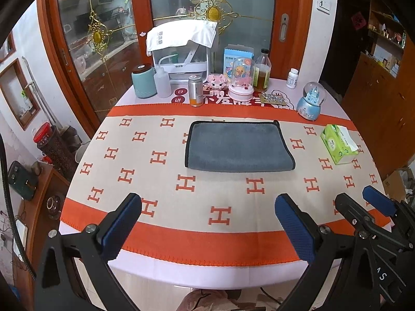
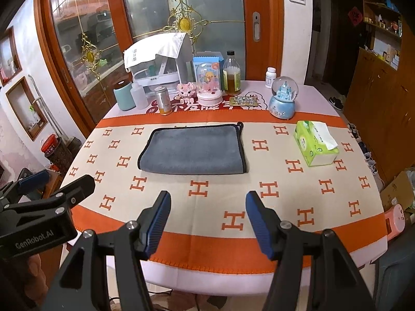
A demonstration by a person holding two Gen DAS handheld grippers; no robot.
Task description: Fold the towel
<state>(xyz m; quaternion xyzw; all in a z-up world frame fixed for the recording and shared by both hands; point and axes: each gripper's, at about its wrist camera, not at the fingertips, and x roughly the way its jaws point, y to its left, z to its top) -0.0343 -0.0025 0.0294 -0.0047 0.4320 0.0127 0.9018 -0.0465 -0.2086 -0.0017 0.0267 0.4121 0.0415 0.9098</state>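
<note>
Lying folded mid-table, the grey black-edged microfibre towel [image 1: 240, 146] is sitting left of a green tissue pack [image 1: 337, 143], bottles crowding far; the left gripper [image 1: 207, 225] and the right gripper [image 2: 207, 223] are hovering near, both released.

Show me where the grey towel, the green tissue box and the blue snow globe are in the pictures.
grey towel [image 1: 240, 146], left wrist view, middle of its top surface.
green tissue box [image 2: 307, 146], right wrist view, its green front side.
blue snow globe [image 2: 283, 98], right wrist view, where the glass ball meets the blue base.
</note>
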